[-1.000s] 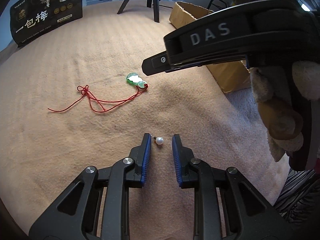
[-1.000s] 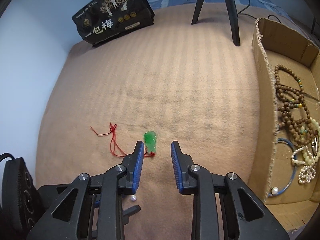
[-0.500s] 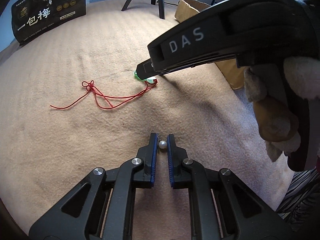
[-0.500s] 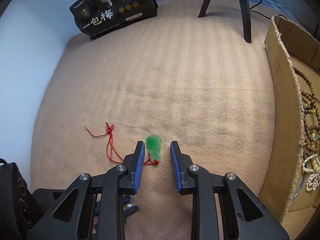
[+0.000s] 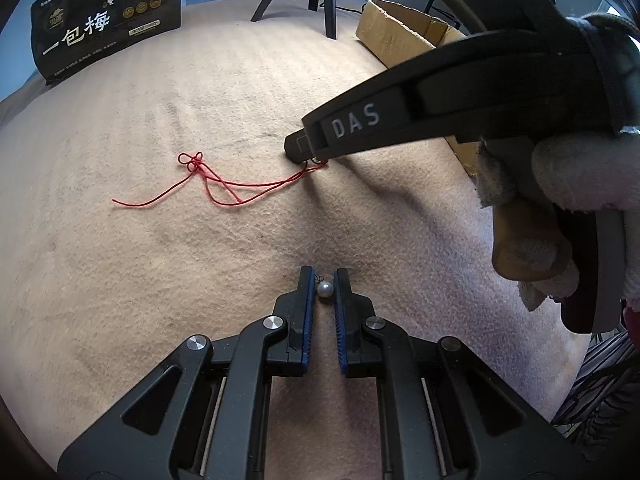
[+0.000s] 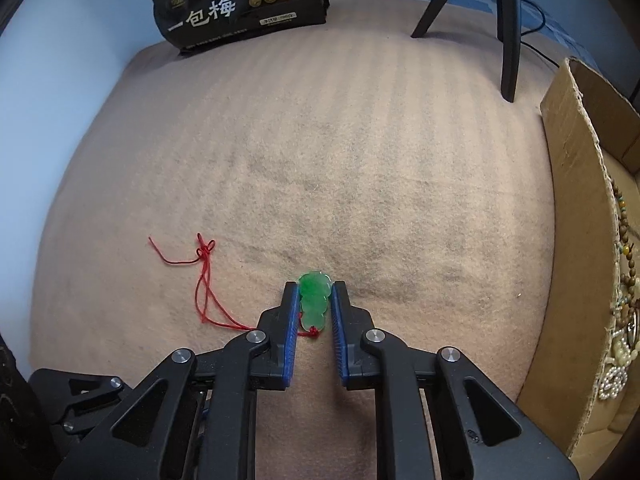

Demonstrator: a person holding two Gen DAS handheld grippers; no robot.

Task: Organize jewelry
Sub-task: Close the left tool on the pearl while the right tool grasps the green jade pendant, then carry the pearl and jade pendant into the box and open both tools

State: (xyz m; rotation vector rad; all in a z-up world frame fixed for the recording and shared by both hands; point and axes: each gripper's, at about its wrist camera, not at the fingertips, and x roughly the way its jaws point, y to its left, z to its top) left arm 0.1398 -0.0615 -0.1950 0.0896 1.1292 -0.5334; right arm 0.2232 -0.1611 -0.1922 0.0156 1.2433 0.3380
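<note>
- Soft peach blanket [image 6: 360, 160] covers the surface where the jewelry lies.
- Left tongs [image 5: 323, 286] are squeezed on a small pearl earring [image 5: 325, 290], right down on the blanket.
- Right tongs [image 6: 315, 300] have just been closing around the green jade pendant [image 6: 314, 300]; its red cord [image 6: 204, 280] trails off to the side.
- Both pieces look ready to lift, so the carrying is still left.
- Farther right, the cardboard box [image 6: 572, 240] already holds bead bracelets [image 6: 628, 264] and sparkly pieces.
- Far back stands a black snack bag [image 6: 240, 4].
</note>
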